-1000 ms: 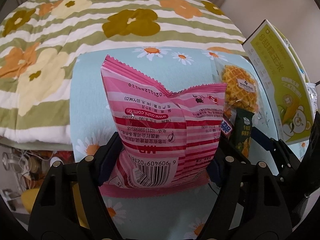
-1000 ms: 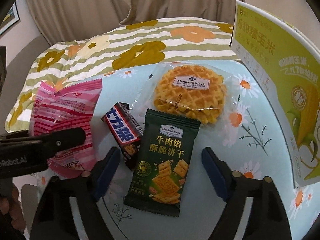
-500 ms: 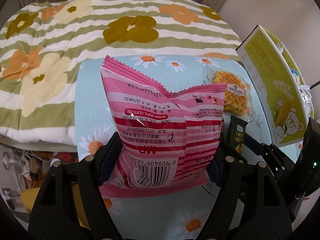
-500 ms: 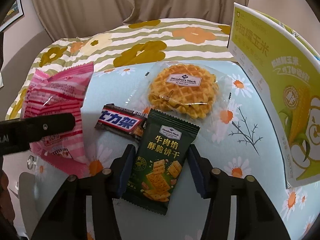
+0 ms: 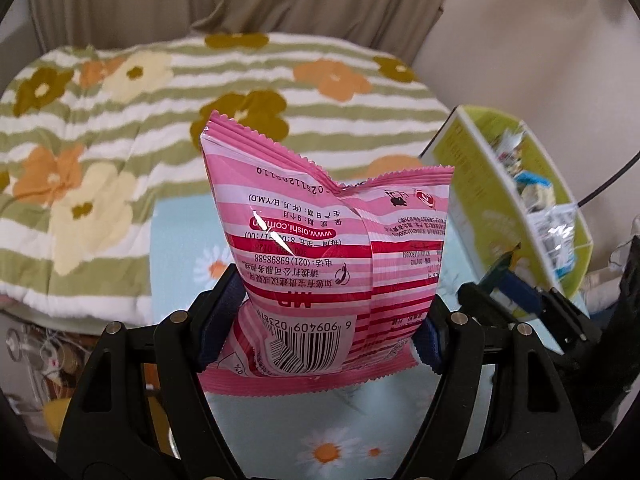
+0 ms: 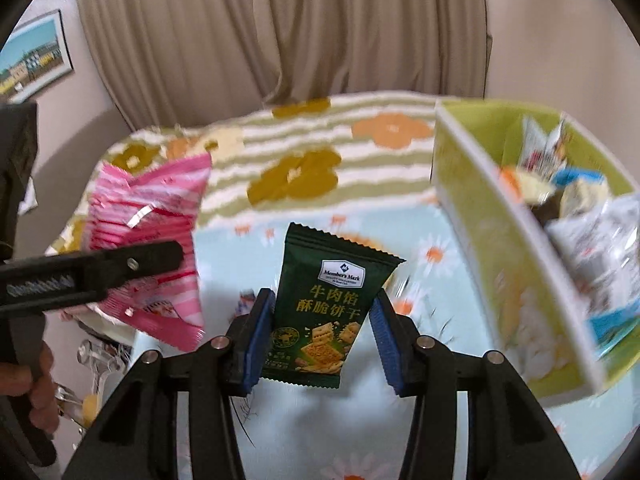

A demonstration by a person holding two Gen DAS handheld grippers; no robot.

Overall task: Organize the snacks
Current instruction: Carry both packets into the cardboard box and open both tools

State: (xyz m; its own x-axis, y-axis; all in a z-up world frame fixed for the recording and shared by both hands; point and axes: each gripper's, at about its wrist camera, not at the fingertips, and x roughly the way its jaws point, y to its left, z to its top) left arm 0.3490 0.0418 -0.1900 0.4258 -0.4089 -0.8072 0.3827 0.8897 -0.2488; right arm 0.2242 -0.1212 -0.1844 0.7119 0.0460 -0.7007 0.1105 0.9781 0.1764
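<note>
Right wrist view: my right gripper (image 6: 322,334) pinches the green cracker packet (image 6: 326,308) aloft, the yellow-green box (image 6: 488,216) at two o'clock. My left gripper (image 5: 326,326) clamps the pink bag (image 5: 328,264) — carrying step, I judge; next, release over the box's open top.

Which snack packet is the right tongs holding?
The dark green Member's Mark cracker packet, clamped between the right tongs. The pink striped foil snack bag sits in the left tongs instead.

Pink snack bag (image 5: 328,264) in left gripper (image 5: 324,320)
</note>
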